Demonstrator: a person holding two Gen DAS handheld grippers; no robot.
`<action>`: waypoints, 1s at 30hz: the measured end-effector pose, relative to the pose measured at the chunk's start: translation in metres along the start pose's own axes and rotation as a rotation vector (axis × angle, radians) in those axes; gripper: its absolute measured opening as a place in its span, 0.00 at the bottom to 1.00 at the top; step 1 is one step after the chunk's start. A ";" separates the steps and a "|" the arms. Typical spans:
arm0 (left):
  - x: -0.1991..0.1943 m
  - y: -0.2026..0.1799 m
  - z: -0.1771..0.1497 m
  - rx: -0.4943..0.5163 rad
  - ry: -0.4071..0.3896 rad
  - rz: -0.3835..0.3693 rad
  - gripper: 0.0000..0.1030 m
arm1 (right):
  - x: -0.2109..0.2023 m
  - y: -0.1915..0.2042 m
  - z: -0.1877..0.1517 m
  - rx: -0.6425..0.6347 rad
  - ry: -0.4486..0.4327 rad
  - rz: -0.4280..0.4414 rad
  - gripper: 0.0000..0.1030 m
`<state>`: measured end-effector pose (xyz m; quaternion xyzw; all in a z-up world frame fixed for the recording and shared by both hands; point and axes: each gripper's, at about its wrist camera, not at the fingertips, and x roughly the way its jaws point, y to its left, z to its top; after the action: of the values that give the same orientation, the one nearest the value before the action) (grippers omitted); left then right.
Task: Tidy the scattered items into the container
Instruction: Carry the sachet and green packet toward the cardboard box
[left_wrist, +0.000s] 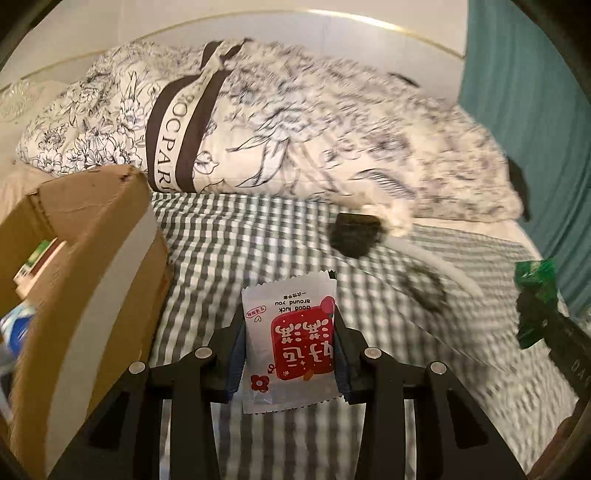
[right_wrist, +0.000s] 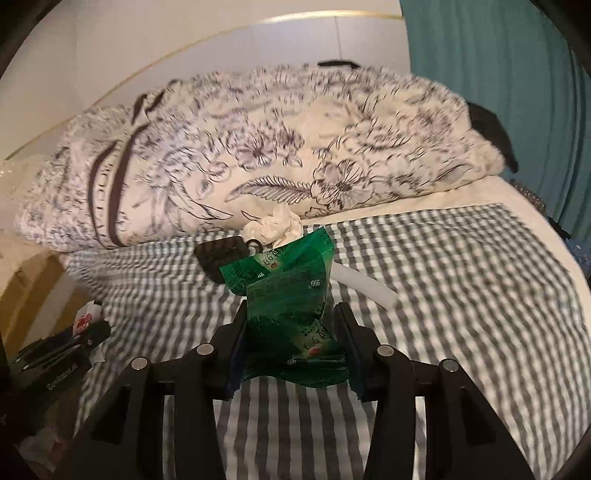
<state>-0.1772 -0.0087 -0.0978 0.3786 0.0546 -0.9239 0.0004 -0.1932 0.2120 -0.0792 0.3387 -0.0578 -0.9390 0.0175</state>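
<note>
My left gripper (left_wrist: 290, 332) is shut on a white packet with a red label (left_wrist: 288, 339), held above the grey checked sheet (left_wrist: 240, 236). The cardboard box (left_wrist: 81, 236) stands open just to its left, with several items inside. My right gripper (right_wrist: 290, 332) is shut on a crumpled green packet (right_wrist: 288, 310); the same green packet (left_wrist: 535, 299) and right gripper show at the right edge of the left wrist view. A black object (left_wrist: 354, 236), a white tube (left_wrist: 443, 266) and a crumpled tissue (right_wrist: 273, 225) lie on the sheet ahead. The left gripper (right_wrist: 66, 347) appears at the lower left of the right wrist view.
A rolled floral quilt (left_wrist: 277, 122) with a dark band lies across the back of the bed. A teal curtain (left_wrist: 524, 110) hangs at the right. A white headboard with a gold trim (right_wrist: 221, 37) rises behind the quilt.
</note>
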 end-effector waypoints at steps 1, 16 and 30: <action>-0.012 0.000 -0.003 0.002 -0.008 -0.004 0.39 | -0.014 0.001 -0.005 -0.003 -0.006 0.001 0.43; -0.143 0.033 -0.045 0.003 -0.072 -0.027 0.39 | -0.172 0.042 -0.086 -0.045 -0.032 0.059 0.43; -0.181 0.127 0.008 -0.089 -0.156 0.051 0.39 | -0.188 0.148 -0.047 -0.146 -0.087 0.157 0.42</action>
<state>-0.0480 -0.1434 0.0219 0.3064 0.0858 -0.9470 0.0450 -0.0194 0.0740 0.0216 0.2899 -0.0163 -0.9502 0.1131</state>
